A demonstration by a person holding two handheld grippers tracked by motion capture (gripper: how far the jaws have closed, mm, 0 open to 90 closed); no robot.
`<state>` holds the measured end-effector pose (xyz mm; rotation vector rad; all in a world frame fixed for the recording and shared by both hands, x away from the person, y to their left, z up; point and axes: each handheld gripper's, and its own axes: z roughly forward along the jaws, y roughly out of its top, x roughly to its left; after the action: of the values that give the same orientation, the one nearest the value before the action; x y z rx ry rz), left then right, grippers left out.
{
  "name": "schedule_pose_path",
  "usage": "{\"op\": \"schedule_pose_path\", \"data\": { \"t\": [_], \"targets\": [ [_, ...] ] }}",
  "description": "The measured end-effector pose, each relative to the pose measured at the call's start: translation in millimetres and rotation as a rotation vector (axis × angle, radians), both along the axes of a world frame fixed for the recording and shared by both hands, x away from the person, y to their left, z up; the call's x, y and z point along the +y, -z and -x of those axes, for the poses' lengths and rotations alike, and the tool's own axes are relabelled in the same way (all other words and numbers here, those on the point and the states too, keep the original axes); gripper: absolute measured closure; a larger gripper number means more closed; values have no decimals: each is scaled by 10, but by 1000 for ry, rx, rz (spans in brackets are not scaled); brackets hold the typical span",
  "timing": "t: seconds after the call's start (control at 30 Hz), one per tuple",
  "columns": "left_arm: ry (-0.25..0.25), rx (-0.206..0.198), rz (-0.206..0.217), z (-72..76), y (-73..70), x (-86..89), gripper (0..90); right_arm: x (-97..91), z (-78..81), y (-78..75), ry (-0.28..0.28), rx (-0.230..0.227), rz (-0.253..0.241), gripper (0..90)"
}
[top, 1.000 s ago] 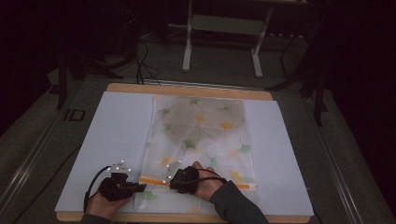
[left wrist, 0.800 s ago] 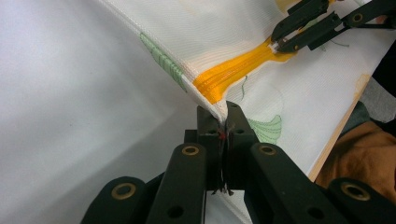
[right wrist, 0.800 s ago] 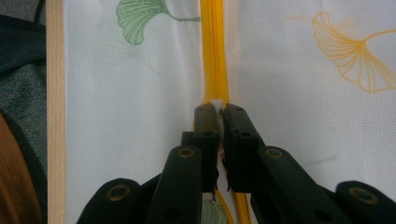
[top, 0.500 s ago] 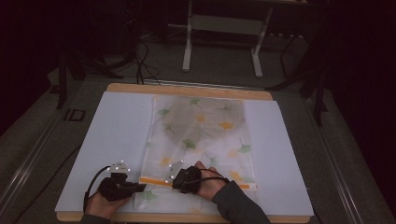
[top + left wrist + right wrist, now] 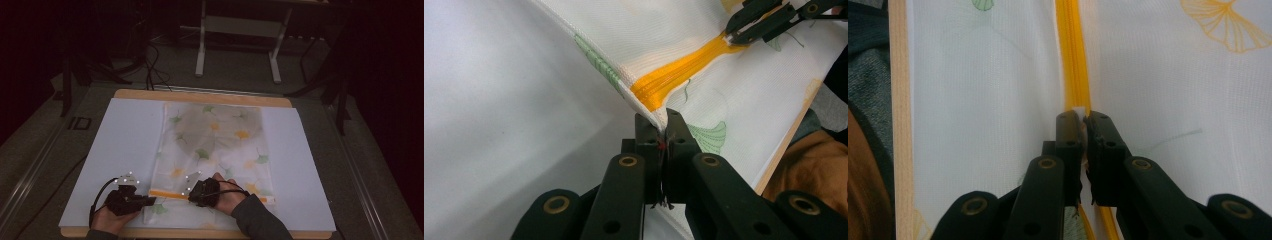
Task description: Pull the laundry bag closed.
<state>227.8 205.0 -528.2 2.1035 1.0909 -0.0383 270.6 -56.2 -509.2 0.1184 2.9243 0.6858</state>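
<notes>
On the white table (image 5: 125,130), near its front edge, the left gripper (image 5: 663,125) pinches the mesh bag's (image 5: 220,135) corner; the right gripper (image 5: 1083,120) pinches its white zipper pull (image 5: 1078,109) on the orange zipper (image 5: 1073,60).

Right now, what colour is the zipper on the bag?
Orange-yellow zipper, clearest in the right gripper view.

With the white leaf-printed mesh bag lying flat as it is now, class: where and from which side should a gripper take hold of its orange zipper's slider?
Grip the small white pull tab on the orange zipper, coming in low along the zipper line. The tab is thin and lies flat, so narrow jaws suit it. The right gripper is shut on it that way; the left gripper pinches the bag's corner, probably to hold it steady.
</notes>
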Motion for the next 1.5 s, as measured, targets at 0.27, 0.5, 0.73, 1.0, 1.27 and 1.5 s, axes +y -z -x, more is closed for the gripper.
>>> {"op": "schedule_pose_path", "data": {
  "t": [0.27, 0.5, 0.73, 1.0, 1.27, 1.5],
  "targets": [
    [0, 0, -1, -2, -1, 1, 880, -37, -4, 5, 5, 0, 1, 847],
    [-1, -1, -2, -1, -6, 9, 880, -46, 3, -1, 6, 0, 8, 847],
    [-4, -1, -2, -1, -7, 15, 880, -144, 0, 12, 19, -1, 13, 847],
    [-7, 0, 0, 1, -8, 19, 880, -254, -3, 20, 32, 2, 19, 847],
    [-7, -2, -1, 0, -10, 23, 880, -303, 2, 12, 35, -4, 36, 847],
    [-8, -2, 2, 0, -10, 28, 881, -356, -9, 8, 42, -4, 39, 847]
  ]
}}
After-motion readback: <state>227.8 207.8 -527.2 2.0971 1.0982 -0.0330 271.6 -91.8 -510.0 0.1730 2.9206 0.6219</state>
